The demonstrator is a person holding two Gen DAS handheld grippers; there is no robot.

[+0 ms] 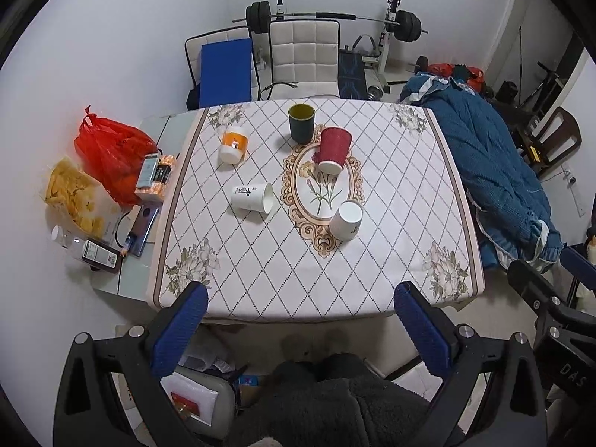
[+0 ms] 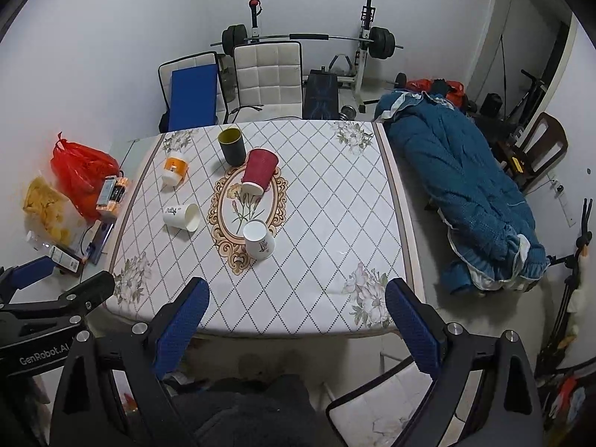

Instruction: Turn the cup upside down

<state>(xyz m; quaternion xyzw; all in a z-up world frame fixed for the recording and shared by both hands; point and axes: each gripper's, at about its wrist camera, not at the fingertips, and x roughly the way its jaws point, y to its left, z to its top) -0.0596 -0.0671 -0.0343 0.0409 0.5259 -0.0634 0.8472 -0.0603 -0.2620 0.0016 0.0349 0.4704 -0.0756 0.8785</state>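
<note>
Several cups sit on the patterned tablecloth (image 1: 391,193). A dark green cup (image 1: 301,122) stands upright with its mouth up. A red paper cup (image 1: 333,149) is upside down. A white paper cup (image 1: 345,219) is upside down near it. Another white paper cup (image 1: 252,196) lies on its side, mouth to the right. An orange and white cup (image 1: 234,145) is upside down at the left. The same cups show in the right wrist view: green (image 2: 231,146), red (image 2: 257,176), white upside down (image 2: 258,240), white on its side (image 2: 181,216), orange (image 2: 174,167). My left gripper (image 1: 301,329) and right gripper (image 2: 298,326) are open and empty, held before the table's near edge.
A red plastic bag (image 1: 111,152), a bag of chips (image 1: 80,195), bottles and small boxes lie on the glass strip left of the cloth. A blue quilt (image 1: 491,171) is heaped at the right. White chairs (image 1: 303,57) and a barbell rack stand behind the table.
</note>
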